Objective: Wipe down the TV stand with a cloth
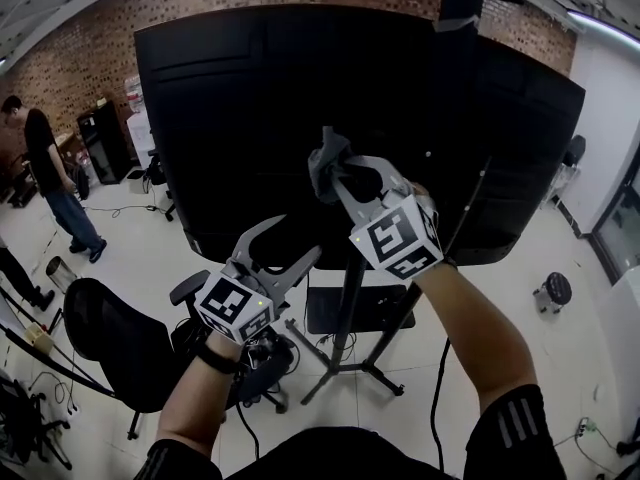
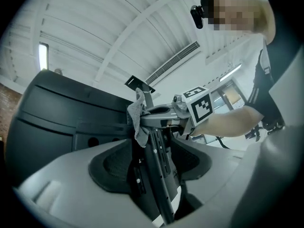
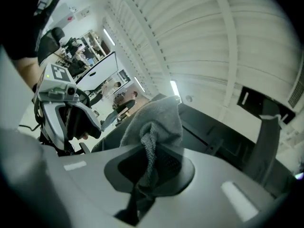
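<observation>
Near the back of the TV [image 1: 250, 118], the right gripper [image 1: 343, 173] pinches a grey cloth [image 1: 326, 168]. Lower down, the left gripper [image 1: 298, 238] hangs with jaws apart.

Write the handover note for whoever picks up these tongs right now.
The right tongs are shut on the grey cloth, raised at the back of the TV near the top of the stand column.
The left tongs are open and empty, lower and to the left.
Done: cloth in hand; no sign of what has been wiped, and contact can't be confirmed.
Left: probably wipe down the column, then the base.
</observation>
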### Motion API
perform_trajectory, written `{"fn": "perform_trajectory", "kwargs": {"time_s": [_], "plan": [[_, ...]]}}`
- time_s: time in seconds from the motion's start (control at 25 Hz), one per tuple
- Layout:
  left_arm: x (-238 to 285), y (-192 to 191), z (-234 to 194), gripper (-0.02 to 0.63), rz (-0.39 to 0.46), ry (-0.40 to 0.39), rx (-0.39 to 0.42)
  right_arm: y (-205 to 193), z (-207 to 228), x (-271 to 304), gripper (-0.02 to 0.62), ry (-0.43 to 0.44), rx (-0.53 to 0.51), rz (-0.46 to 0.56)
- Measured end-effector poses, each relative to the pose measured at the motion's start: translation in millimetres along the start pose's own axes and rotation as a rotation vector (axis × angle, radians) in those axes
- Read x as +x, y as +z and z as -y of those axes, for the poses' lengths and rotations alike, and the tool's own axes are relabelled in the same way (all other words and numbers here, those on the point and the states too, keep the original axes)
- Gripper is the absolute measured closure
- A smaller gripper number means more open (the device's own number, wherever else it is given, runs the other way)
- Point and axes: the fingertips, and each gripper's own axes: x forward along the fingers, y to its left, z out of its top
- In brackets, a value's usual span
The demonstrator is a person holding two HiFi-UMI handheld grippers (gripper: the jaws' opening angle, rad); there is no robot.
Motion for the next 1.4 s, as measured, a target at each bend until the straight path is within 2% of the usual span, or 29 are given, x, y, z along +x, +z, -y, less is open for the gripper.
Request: {"fn": "perform_trajectory", "kwargs": {"time_s": [0.16, 0.32, 0.48, 0.64, 0.84, 1.0, 1.4], "plan": [[25, 5, 19, 0.325, 0.007, -0.033, -0.009, -30, 23, -28, 0.565, 0.021, 0.194, 0.001], [41, -11, 38, 0.325, -0.015, -0.059, -0.026, -70, 37, -44, 0.565, 0.028, 0.389, -0.009], [47, -25, 45, 0.325, -0.043, -0.053, -0.053, -99, 30, -44, 0.563, 0.099, 0.553, -0.010], [49, -38, 52, 0.325, -0.070, -0.043, -0.085, -124, 13, -38, 0.563, 0.145, 0.596, -0.018], [48, -50, 58, 0.325, -0.099, -0.031, -0.086, -130, 12, -36, 0.561, 0.144, 0.700, 0.054], [43, -62, 59, 0.325, -0.120, -0.016, -0.102, -139, -3, -37, 0.563, 0.132, 0.666, 0.025], [46, -104, 62, 0.325, -0.176, -0.009, -0.158, -186, -57, -37, 0.561, 0.153, 0.698, -0.053]]}}
